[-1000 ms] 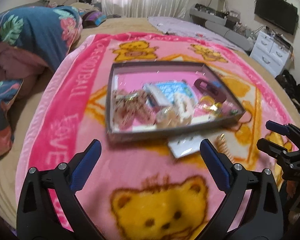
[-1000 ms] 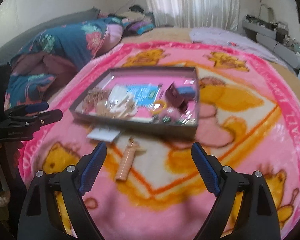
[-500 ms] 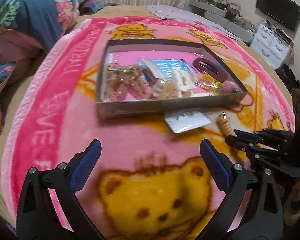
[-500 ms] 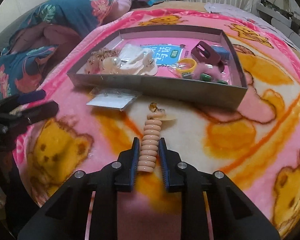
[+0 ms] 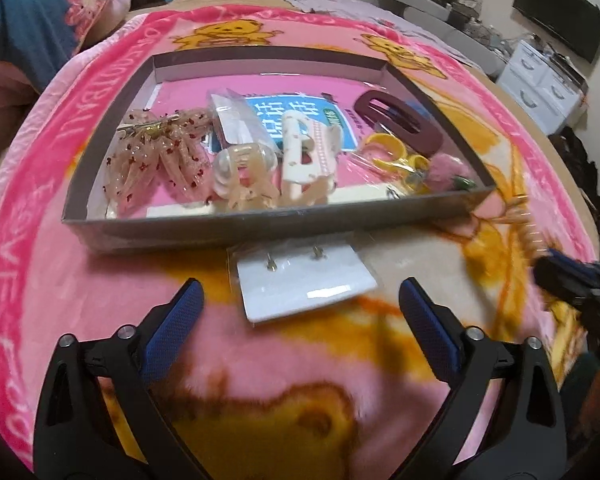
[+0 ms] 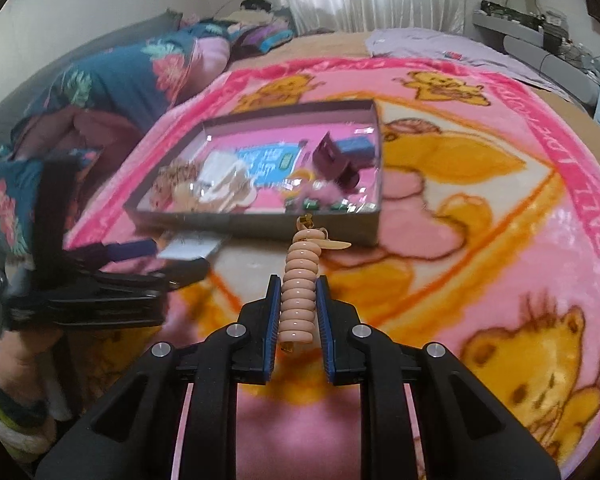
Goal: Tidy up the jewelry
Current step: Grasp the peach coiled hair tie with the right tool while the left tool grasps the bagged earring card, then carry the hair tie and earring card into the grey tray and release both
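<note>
On the bed blanket (image 5: 80, 280), most bits are already in the box (image 5: 260, 224): bow, clips, yellow ring etc. My right gripper (image 6: 298, 312) has its jaws clamped narrow on the coil hair tie (image 6: 298, 288), lifted just short of the box wall. Left gripper (image 5: 300, 320) has just been closing a bit, jaws wide w/ nothing between, over the earring card (image 5: 304, 284). I'd say two items left to drop in.

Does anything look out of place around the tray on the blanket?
Yes. A white earring card lies on the blanket just outside the tray, at its near wall. The peach spiral hair tie is also outside, clamped in the right tool.
</note>
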`<state>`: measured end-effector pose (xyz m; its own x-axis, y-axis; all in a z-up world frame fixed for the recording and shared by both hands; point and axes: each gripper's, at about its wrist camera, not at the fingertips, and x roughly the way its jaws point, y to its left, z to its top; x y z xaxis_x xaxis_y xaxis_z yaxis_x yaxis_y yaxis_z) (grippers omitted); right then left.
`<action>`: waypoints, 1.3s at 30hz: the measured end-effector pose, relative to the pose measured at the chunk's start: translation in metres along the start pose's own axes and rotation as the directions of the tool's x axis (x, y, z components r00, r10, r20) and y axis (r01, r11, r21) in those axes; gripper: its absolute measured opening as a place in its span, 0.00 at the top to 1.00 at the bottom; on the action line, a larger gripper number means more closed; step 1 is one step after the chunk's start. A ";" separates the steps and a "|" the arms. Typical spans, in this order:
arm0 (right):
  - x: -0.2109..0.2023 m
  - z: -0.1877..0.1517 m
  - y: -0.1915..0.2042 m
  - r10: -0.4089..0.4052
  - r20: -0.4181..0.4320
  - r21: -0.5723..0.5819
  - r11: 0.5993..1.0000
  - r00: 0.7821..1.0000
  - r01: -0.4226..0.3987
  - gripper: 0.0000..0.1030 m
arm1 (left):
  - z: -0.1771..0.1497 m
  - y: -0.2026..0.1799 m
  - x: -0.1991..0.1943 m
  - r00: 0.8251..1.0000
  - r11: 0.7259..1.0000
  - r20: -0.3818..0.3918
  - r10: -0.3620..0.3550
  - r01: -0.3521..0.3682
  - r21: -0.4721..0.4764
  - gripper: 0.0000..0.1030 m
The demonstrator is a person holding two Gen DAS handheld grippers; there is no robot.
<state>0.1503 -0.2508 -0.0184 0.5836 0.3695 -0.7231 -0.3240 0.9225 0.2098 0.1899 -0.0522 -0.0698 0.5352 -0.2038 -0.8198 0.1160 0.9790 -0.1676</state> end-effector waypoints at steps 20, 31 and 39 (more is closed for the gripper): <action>-0.009 0.055 0.007 0.029 0.102 -0.042 0.999 0.994 -0.025 0.84 | 0.040 0.040 -0.074 0.985 1.000 0.171 0.014 -0.013 -0.004 0.40; 0.032 0.081 0.021 0.029 0.063 -0.088 0.996 0.998 -0.023 0.84 | 0.061 0.067 -0.053 0.978 0.996 0.192 0.078 -0.068 -0.062 0.40; 0.055 0.095 0.036 0.037 0.048 -0.121 0.992 0.998 -0.031 0.84 | 0.064 0.068 -0.038 0.981 0.996 0.176 0.085 -0.077 -0.054 0.40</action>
<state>0.2416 -0.1865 0.0121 0.6064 0.4087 -0.6821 -0.4299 0.8901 0.1512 0.2313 0.0213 -0.0153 0.6822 -0.1176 -0.7216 0.0294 0.9906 -0.1336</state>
